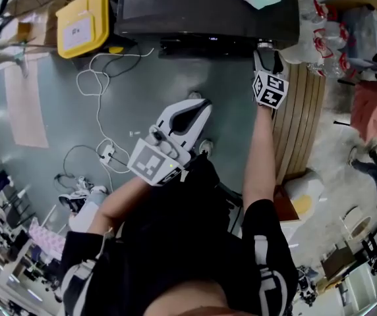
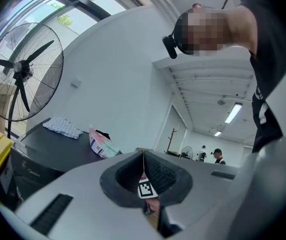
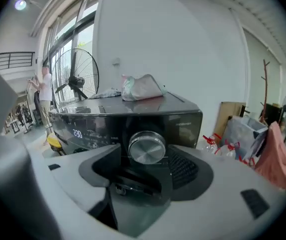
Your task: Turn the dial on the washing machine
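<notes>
- right arm stretched straight out, right gripper (image 1: 265,50) up against the front panel of the washing machine (image 1: 208,8)
- its jaws stand apart either side of the silver dial (image 3: 147,146); a thin gap seems to show on the left, though contact is hard to judge
- left arm bent close to the body, left gripper (image 1: 197,104) tilted upward, jaws pressed together and holding nothing
- a pink-and-green packet (image 3: 142,88) lies on the machine's top
- grey-green floor (image 1: 43,97) with a loose white cable (image 1: 99,91), a yellow bin (image 1: 83,20) and a standing fan (image 2: 23,69) nearby
</notes>
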